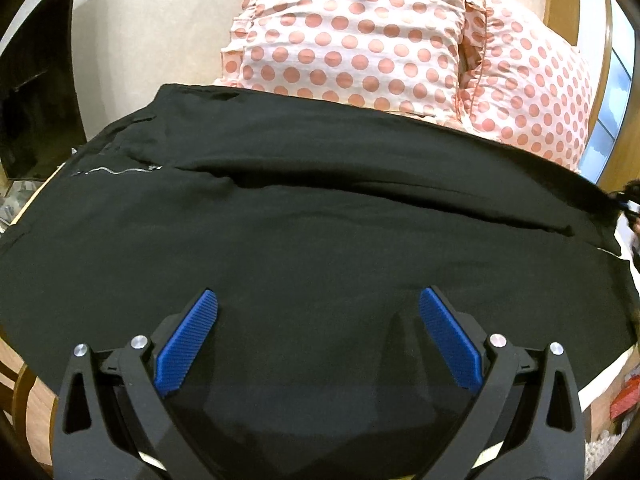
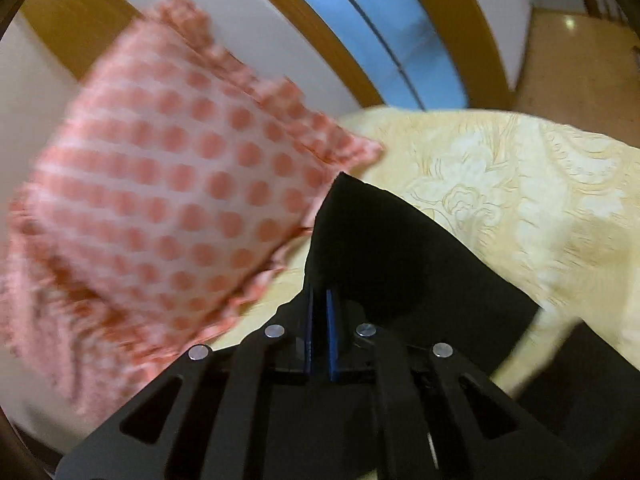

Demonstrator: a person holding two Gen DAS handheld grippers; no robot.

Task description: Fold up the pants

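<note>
The black pants (image 1: pixel 320 224) lie spread across the bed, with a zipper at the left and a long fold running across the middle. My left gripper (image 1: pixel 318 300) is open, its blue pads (image 1: pixel 188 344) wide apart just above the near part of the fabric, holding nothing. In the right wrist view my right gripper (image 2: pixel 319 300) is shut on an end of the black pants (image 2: pixel 380 248) and holds it lifted above the bed; the cloth stands up in a peak past the fingertips. This view is motion-blurred.
Two pink polka-dot pillows (image 1: pixel 360 36) (image 2: pixel 160 184) lie just behind the pants against the wooden headboard (image 2: pixel 328 44). A yellow patterned bedspread (image 2: pixel 520 192) covers the bed at the right. A dark piece of furniture (image 1: pixel 36 92) stands at the far left.
</note>
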